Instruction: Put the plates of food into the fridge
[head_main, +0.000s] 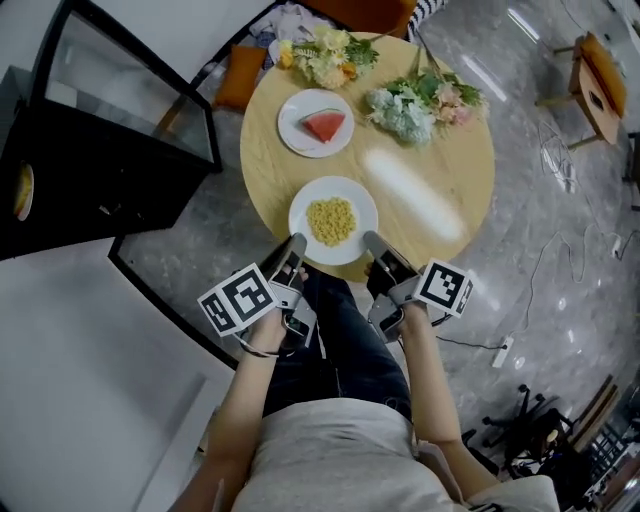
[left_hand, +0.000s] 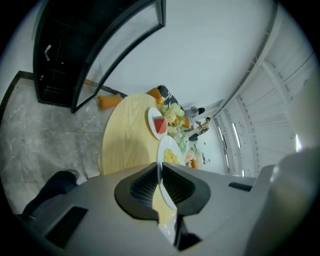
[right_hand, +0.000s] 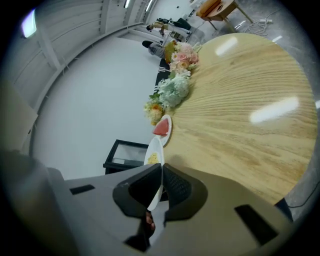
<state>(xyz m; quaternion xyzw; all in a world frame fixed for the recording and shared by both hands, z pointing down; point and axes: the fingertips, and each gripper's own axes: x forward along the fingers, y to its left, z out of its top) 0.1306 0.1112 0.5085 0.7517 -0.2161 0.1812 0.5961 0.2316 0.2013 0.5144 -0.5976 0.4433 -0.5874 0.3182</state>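
Note:
A white plate of yellow corn (head_main: 333, 220) sits at the near edge of the round wooden table (head_main: 450, 170). My left gripper (head_main: 296, 243) is shut on that plate's left rim, and my right gripper (head_main: 370, 240) is shut on its right rim. The plate's rim shows pinched between the jaws in the left gripper view (left_hand: 165, 170) and in the right gripper view (right_hand: 155, 175). A second white plate with a watermelon slice (head_main: 317, 123) lies farther back on the table. The black fridge (head_main: 90, 170) stands at the left with its glass door (head_main: 130, 80) open.
Two bunches of flowers (head_main: 420, 100) lie at the table's far side, an orange cushion (head_main: 240, 75) behind it. A wooden stool (head_main: 597, 85) stands at the far right. Cables and a power strip (head_main: 503, 352) lie on the grey marble floor.

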